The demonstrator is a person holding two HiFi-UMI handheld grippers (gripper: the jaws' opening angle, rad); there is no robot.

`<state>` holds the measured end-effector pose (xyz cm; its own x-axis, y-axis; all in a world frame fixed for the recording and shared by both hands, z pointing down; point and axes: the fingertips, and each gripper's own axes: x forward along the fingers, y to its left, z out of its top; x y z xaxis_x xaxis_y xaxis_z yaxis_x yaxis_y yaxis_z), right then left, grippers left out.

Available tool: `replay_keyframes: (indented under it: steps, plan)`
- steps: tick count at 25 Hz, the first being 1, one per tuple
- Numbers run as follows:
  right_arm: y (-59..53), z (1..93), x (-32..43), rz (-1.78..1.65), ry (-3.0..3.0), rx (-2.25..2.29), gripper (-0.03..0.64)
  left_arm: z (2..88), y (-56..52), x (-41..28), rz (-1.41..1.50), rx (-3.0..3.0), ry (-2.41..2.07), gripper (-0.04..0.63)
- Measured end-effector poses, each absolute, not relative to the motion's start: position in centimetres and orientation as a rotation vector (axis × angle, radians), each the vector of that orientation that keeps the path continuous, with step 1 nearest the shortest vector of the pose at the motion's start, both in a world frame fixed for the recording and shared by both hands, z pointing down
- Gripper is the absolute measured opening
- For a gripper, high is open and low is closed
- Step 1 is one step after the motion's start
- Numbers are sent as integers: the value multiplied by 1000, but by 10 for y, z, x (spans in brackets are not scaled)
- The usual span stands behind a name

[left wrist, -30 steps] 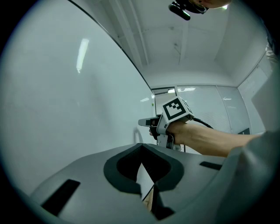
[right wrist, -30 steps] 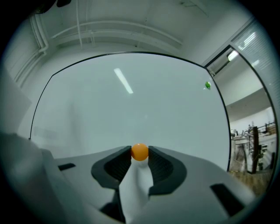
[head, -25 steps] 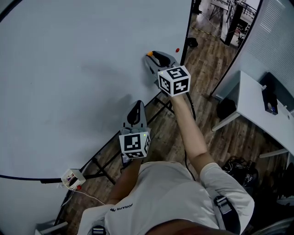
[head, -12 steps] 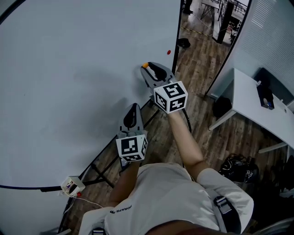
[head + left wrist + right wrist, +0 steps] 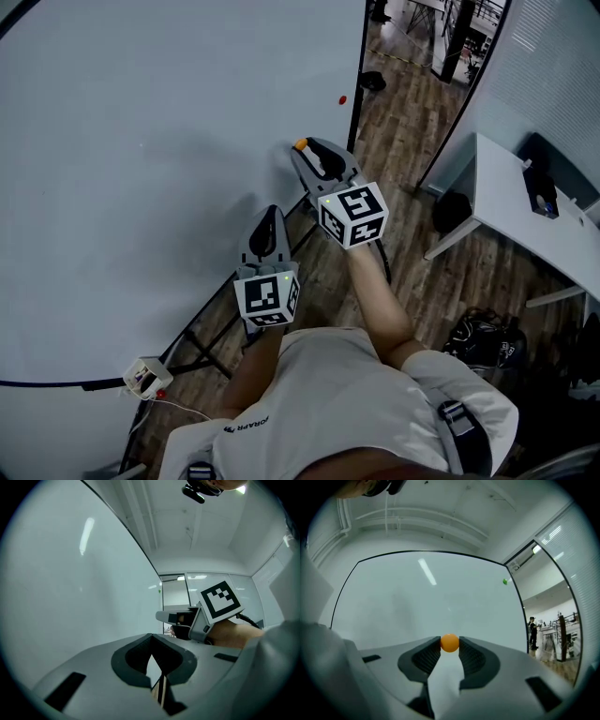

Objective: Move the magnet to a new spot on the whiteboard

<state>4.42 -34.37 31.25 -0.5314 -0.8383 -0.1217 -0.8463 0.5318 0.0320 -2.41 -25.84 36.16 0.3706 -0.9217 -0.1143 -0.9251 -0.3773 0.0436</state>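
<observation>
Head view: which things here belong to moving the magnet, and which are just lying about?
In the job: orange magnet, gripped between the jaws of the right gripper; whiteboard.
Lying about: left gripper, jaws shut and empty; white table; dark bag; small box on the floor.

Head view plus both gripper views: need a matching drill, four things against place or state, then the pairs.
Things:
1. small orange round magnet
2. left gripper
3. small red round magnet
4. white desk

Place or state:
A. jaws together, nothing between them
B. alone on the white whiteboard, near its right edge
C. pinched between the jaw tips of the right gripper
D. standing on the wooden floor, right of the board

Pairs: 1-C, 2-A, 3-B, 4-D
</observation>
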Motion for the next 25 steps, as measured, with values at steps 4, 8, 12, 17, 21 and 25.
replay_keyframes:
  steps: [4, 8, 12, 17, 21, 25]
  plan:
    - [-335, 322, 47, 109, 2663, -1482, 129, 362, -258, -25, 190, -2576, 1745, -1]
    - [-329, 325, 47, 111, 2661, -1496, 129, 361, -260, -24, 188, -2579, 1736, -1]
    - [-320, 334, 49, 104, 2657, -1521, 129, 360, -260, -23, 191, -2584, 1726, -1]
    - [-310, 344, 52, 107, 2658, -1542, 129, 360, -260, -21, 194, -2588, 1719, -1]
    - [-301, 348, 55, 108, 2656, -1557, 129, 360, -259, -20, 192, -2591, 1711, 0]
    - [-294, 352, 58, 103, 2644, -1564, 129, 360, -256, -16, 184, -2591, 1698, 0]
